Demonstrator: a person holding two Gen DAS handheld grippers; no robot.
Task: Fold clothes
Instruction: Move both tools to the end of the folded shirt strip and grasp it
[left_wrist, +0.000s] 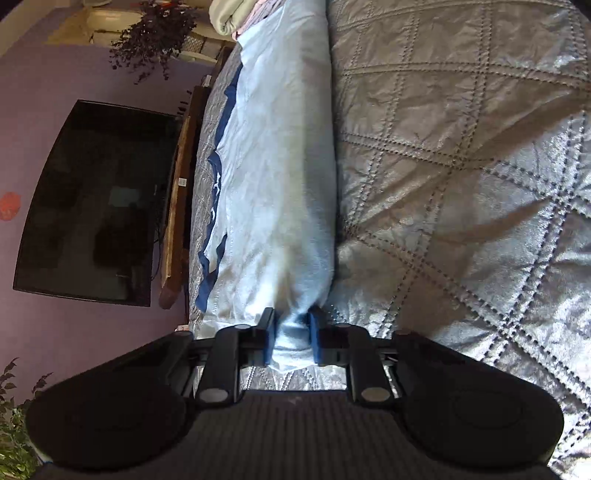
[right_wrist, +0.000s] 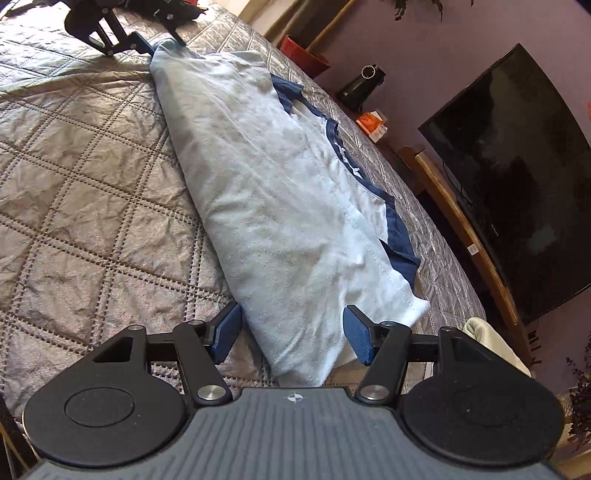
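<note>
Lying lengthwise on the bed (right_wrist: 92, 155), the shirt (right_wrist: 280, 206) is pinched at one end by the left gripper (left_wrist: 293, 338), tilted downward; the right gripper (right_wrist: 291, 334) straddles the other end, angled down, jaws spread, not pressing.

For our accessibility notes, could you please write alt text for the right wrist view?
The right hand-held gripper stands open around the near end of a light blue T-shirt with navy trim, folded lengthwise on a grey quilted bedspread; the left hand-held gripper pinches its far end.
</note>
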